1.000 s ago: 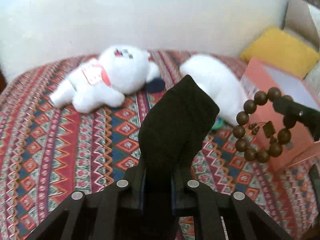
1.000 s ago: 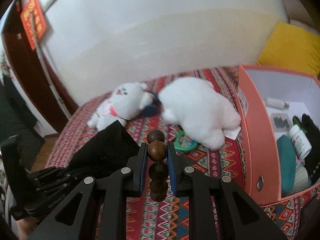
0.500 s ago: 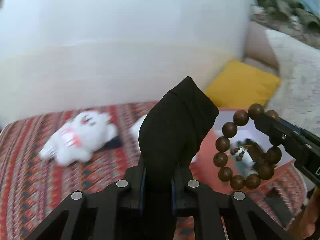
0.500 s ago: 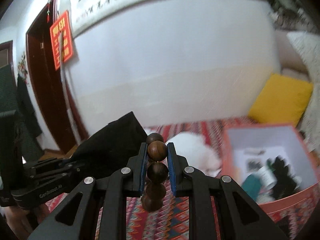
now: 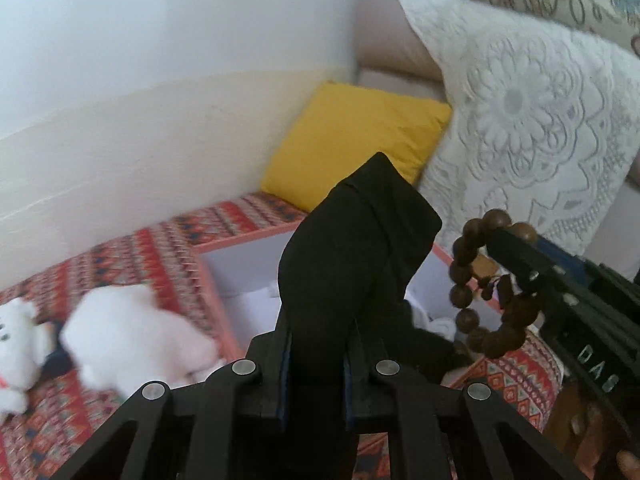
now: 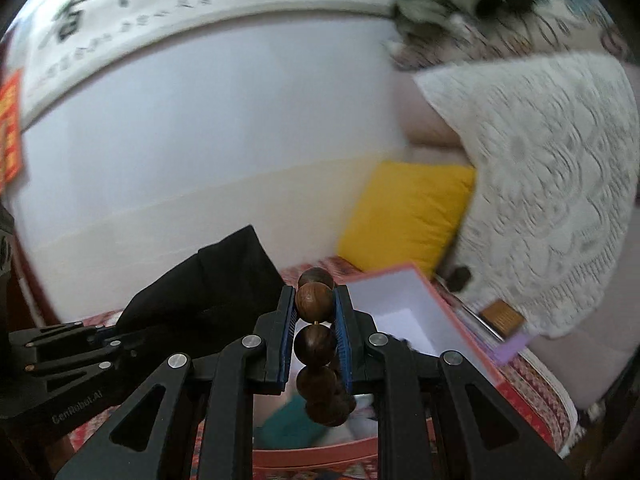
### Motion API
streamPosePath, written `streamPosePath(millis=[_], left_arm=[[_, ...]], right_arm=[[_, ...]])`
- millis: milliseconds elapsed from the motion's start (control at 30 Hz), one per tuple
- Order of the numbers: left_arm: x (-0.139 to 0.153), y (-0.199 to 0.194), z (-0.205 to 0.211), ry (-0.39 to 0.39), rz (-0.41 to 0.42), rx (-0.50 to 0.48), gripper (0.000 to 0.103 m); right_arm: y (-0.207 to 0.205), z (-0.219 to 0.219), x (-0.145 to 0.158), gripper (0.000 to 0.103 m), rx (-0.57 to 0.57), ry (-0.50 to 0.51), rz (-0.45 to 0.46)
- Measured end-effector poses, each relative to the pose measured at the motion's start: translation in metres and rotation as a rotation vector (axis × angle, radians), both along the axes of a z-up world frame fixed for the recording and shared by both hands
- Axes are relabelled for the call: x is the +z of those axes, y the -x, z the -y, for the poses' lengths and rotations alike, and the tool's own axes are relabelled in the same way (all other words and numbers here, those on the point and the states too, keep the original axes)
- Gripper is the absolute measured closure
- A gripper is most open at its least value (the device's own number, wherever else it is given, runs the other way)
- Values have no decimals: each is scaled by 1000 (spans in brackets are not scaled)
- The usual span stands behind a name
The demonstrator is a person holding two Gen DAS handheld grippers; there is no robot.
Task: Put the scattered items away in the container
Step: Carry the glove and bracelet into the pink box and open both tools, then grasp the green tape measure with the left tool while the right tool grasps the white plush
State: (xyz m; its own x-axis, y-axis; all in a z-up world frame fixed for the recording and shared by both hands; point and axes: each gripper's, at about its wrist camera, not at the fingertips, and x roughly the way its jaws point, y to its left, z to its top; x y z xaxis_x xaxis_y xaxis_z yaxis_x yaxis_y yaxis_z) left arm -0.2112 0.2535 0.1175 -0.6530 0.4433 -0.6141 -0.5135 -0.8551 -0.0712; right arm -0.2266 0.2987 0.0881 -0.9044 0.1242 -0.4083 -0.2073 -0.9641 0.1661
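Observation:
My left gripper (image 5: 316,332) is shut on a black cloth (image 5: 356,248), which stands up between its fingers above the open salmon-pink box (image 5: 212,280). In the right wrist view the same black cloth (image 6: 212,288) and left gripper (image 6: 100,344) show at the left. My right gripper (image 6: 316,312) is shut on a brown wooden bead bracelet (image 6: 316,344) that hangs down between its pads over the box (image 6: 440,304). From the left wrist the bracelet (image 5: 476,292) dangles at the right, held by the right gripper (image 5: 516,248).
A yellow cushion (image 5: 356,144) and a white lace pillow (image 5: 532,128) lie behind the box by the wall. Two white plush toys (image 5: 132,340) rest on the patterned bedspread (image 5: 152,248) left of the box. A teal item (image 6: 292,420) and other things lie inside the box.
Both grippers have risen and swung right from over the bedspread to above the box, each still holding its item. The plush toys have slid to the left edge of view.

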Motion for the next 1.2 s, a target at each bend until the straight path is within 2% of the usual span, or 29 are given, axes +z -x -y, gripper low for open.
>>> streamPosePath(millis=[33,67,133,167,200,233,267,300,533,667,800,933,1000,1133,1200], left_arm=[[-4,7,-11,12,2,-3,88],[-8,14,-19,24,1,-3,83],[-17,28,-33,43,3,-9,64],[-21,33,-38,67,4,-7,35],[-24,36,-41,97,-12,9,27],[-26,36,-39,120,-42,35,23],[-27,35,-35,123,-57,43,17],[-27,34,-29,123,-68,51,13],[-23,17,44,92,-59,143,13],[-24,-1,109,86,-60,245,8],[-36,-13,176,90,-36,363,7],[-68,-26,230,73,11,446,6],[-95,-30,247,49,40,472,6],[-149,-18,252,28,124,461,6],[-167,-3,240,38,134,433,6]], right_arm=[[5,-10,-6,83,-15,10,16],[11,-20,-11,83,-23,26,33],[23,-35,-23,83,-26,49,62],[28,-39,-27,82,-31,44,80],[35,-41,-32,75,-45,29,114],[41,-43,-36,67,-64,15,144],[43,-46,-41,49,-99,8,161],[43,-49,-45,36,-130,4,172],[35,-38,-38,35,-84,32,132],[32,-5,-29,33,-12,15,110],[38,37,-28,31,96,23,114],[52,83,-40,30,225,58,154],[64,109,-53,29,293,76,197],[85,148,-78,29,344,61,287],[94,164,-89,29,363,49,315]])
